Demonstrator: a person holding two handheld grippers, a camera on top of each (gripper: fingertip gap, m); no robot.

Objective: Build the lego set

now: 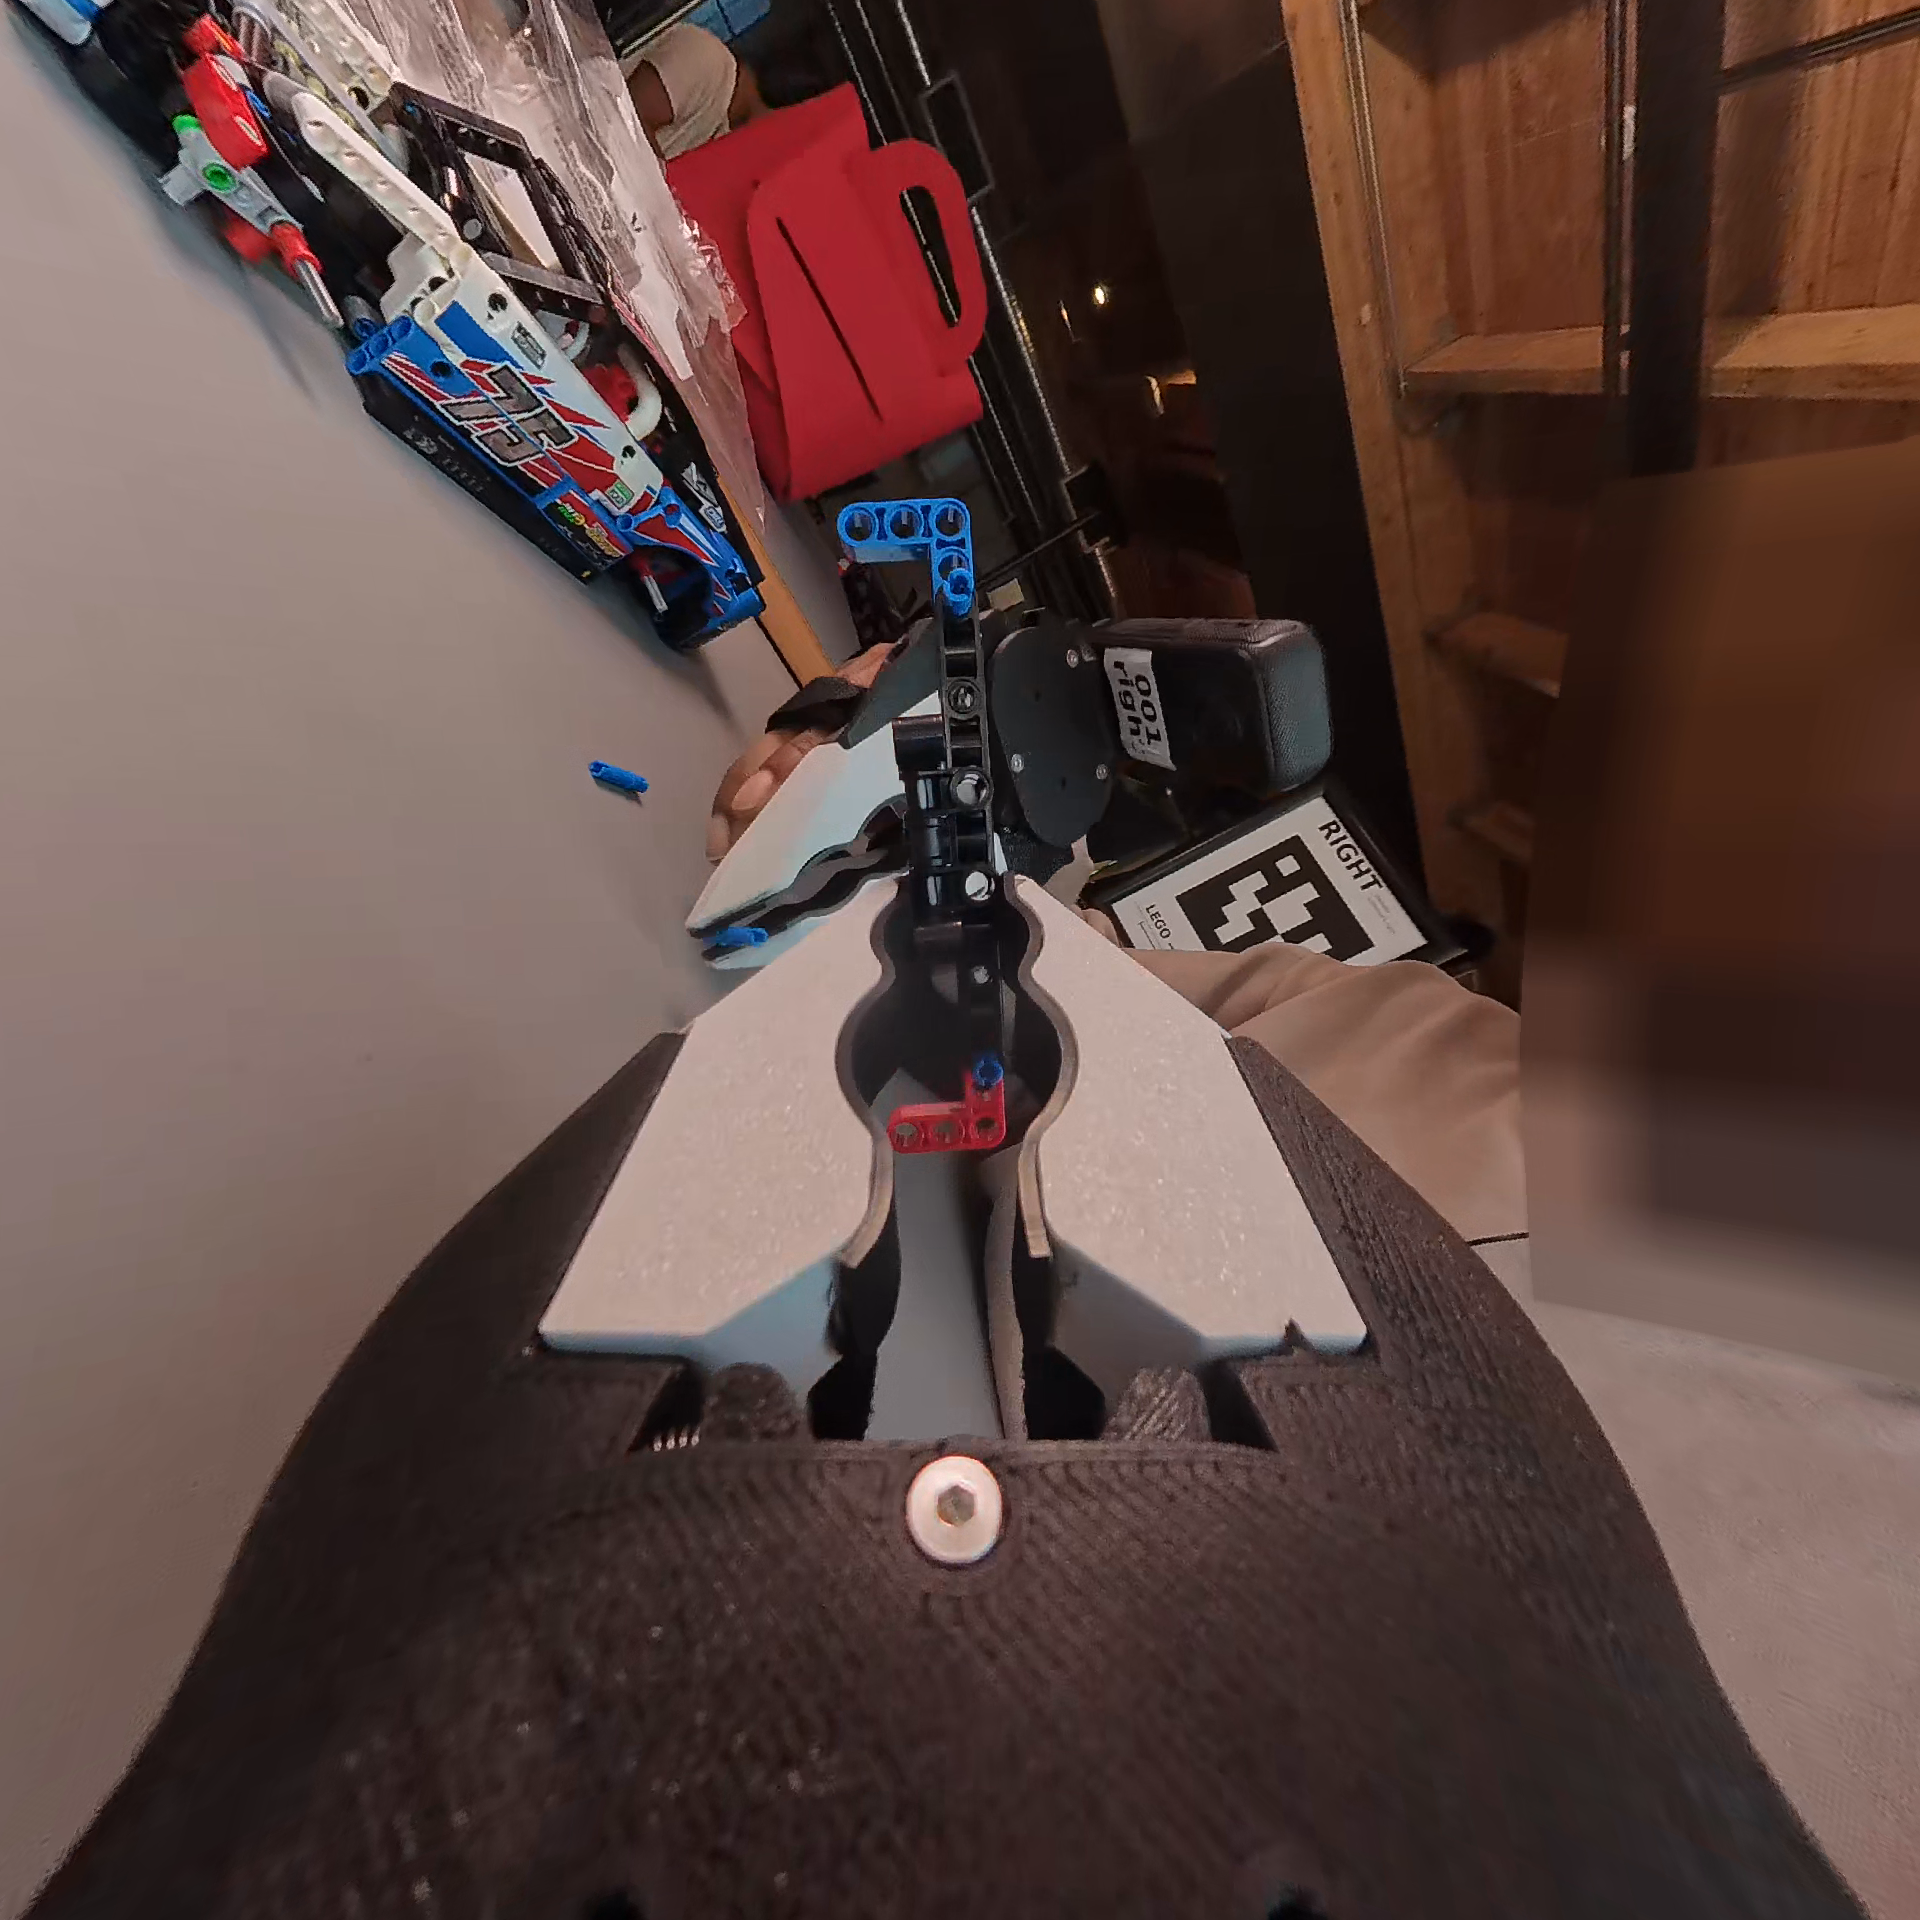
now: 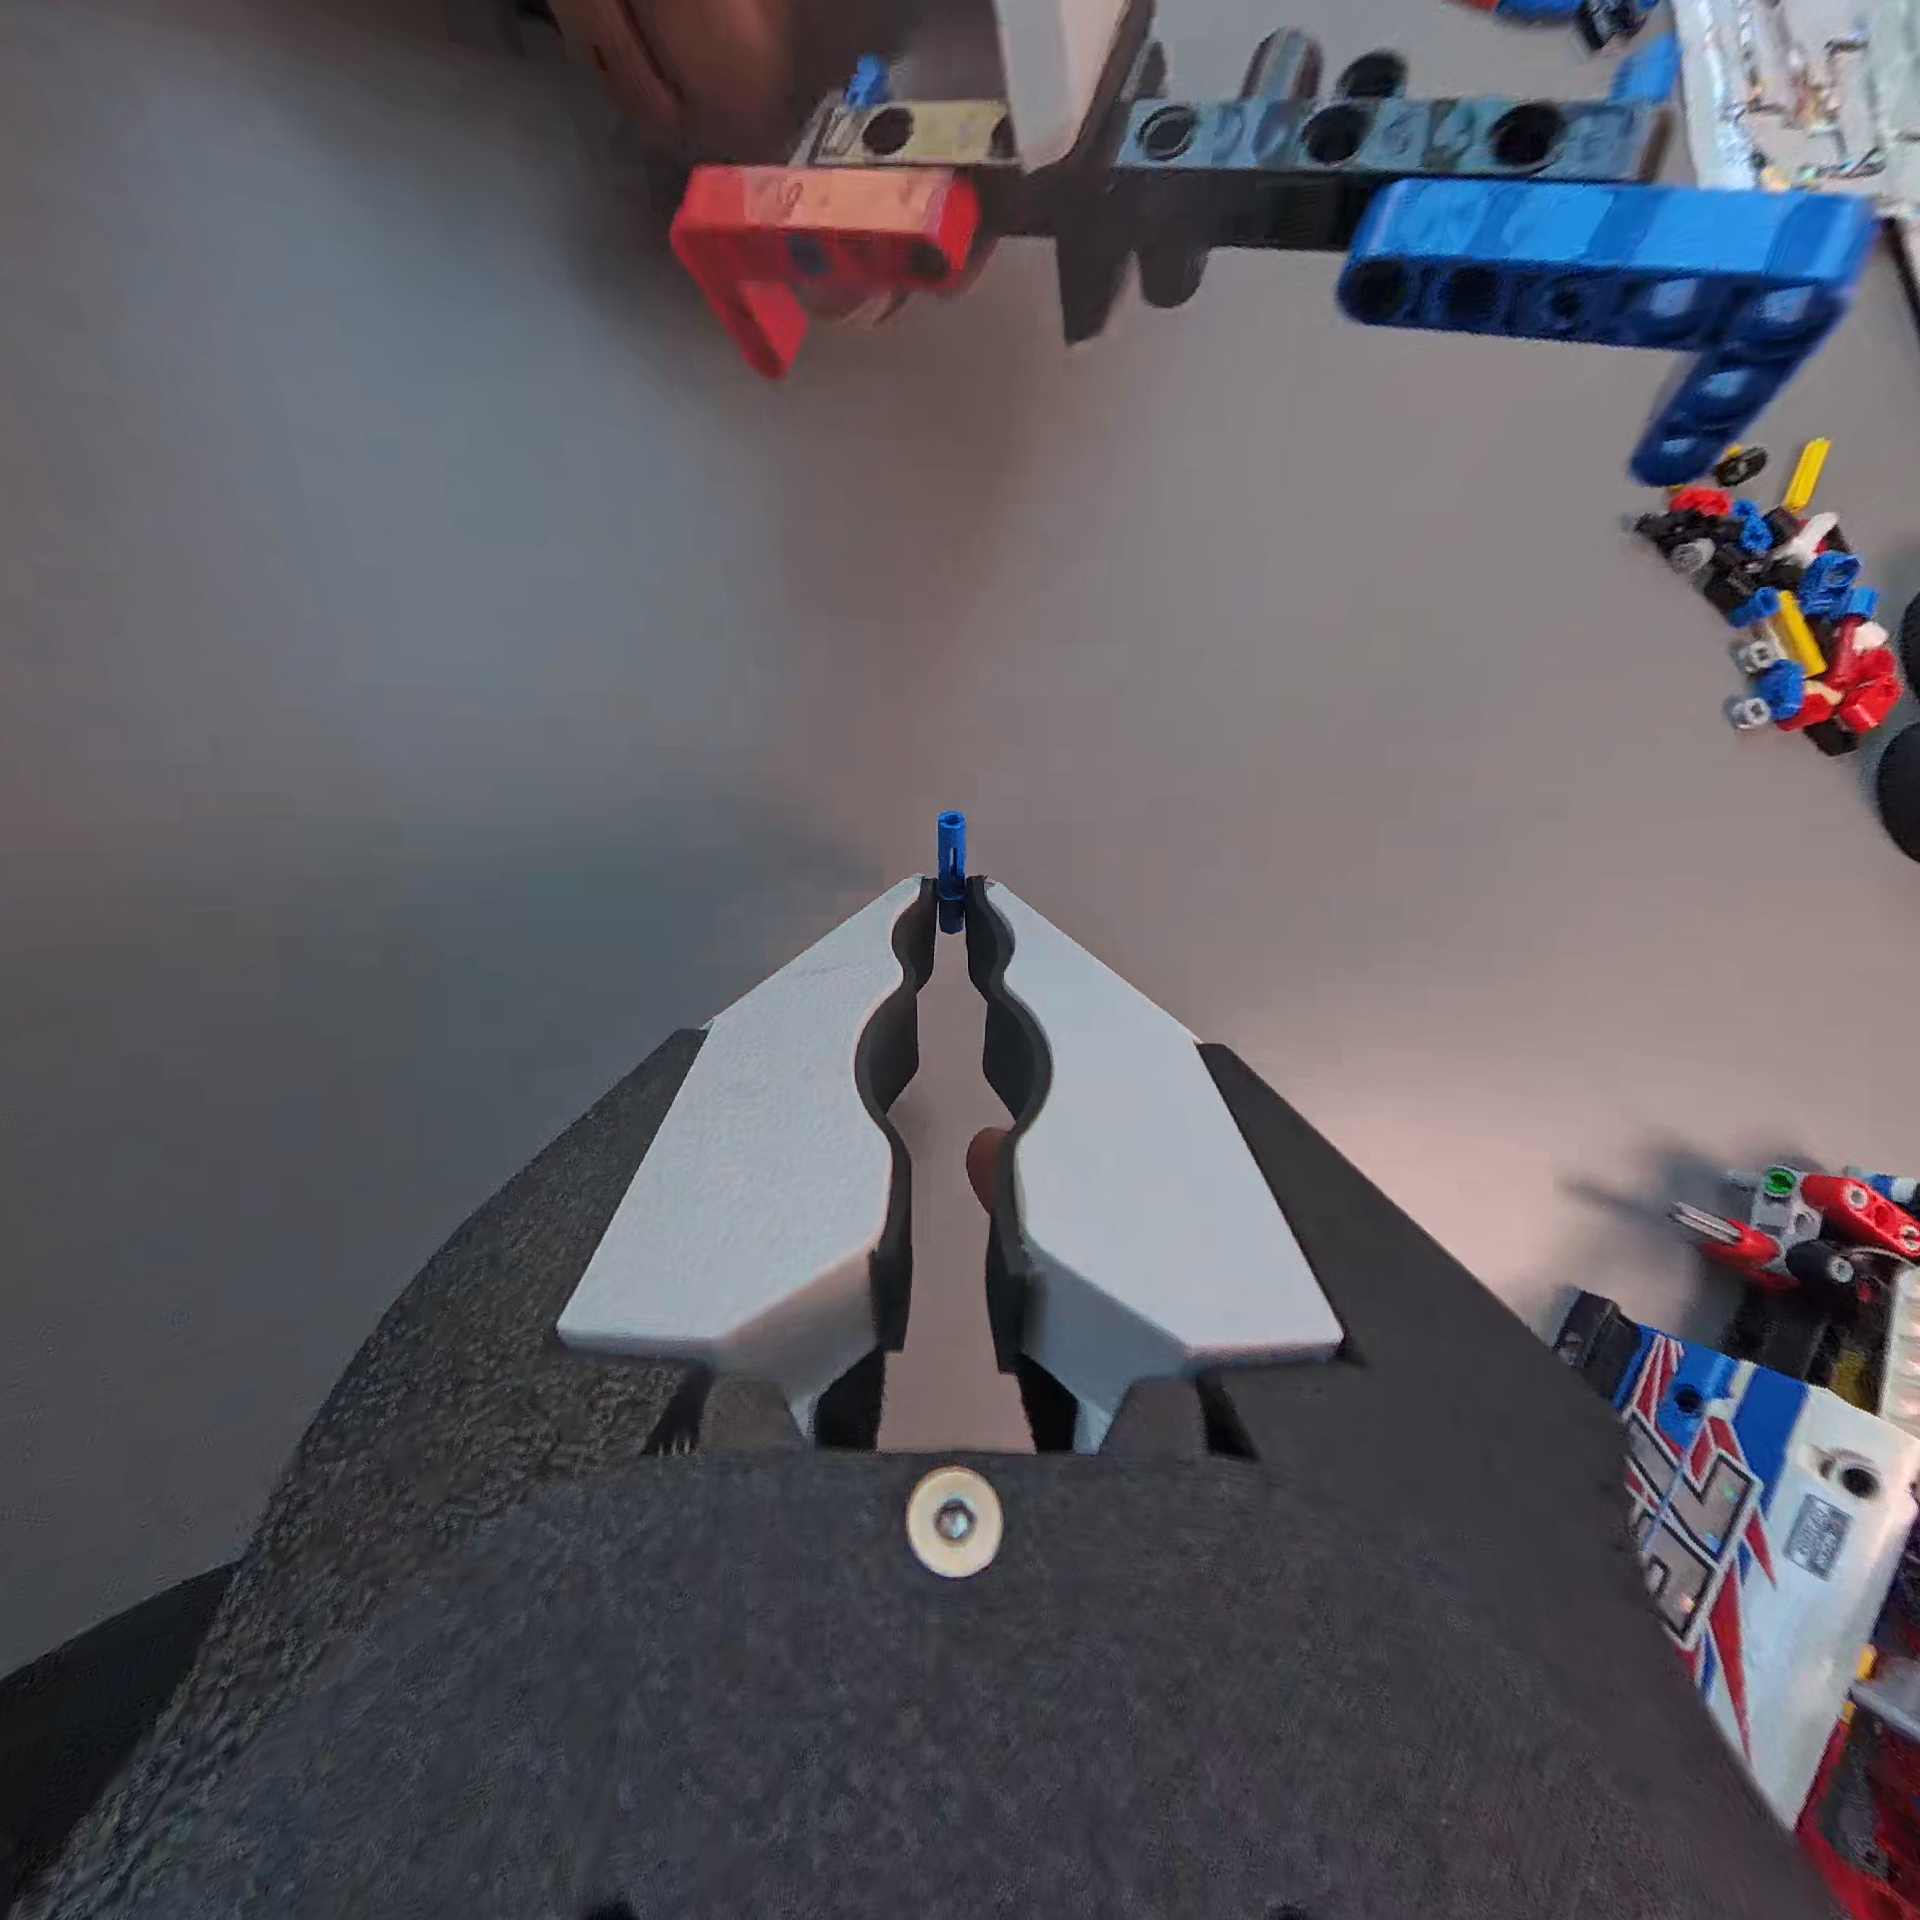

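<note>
Left gripper (image 1: 961, 904): fingers pressed onto a black beam assembly (image 1: 956, 810), which stands up out of the fingertips. A blue L-shaped piece (image 1: 914, 532) sits at its far end; a red L-shaped piece (image 1: 951, 1122) sits at the near end, inside the hollow between the fingers.

Right gripper (image 2: 951, 894): fingertips pinching a small blue pin (image 2: 950, 857), which sticks out forward past the tips. In the left wrist view this gripper lies low, just beyond the assembly.

Grey table (image 2: 364, 623): bare and open in front of and to the left of the right gripper.

Loose blue pin (image 1: 618, 777): alone on the table, well apart from the other parts.

Part-built car (image 1: 540, 436), white with blue and red markings: at the table's far side in the left wrist view, and at the lower right edge of the right wrist view.

Pile of small mixed pieces (image 2: 1782, 613): on the table near the right edge, under the blue L-shaped piece as that view shows it.

Red felt bag (image 1: 862, 322): beyond the table edge.
</note>
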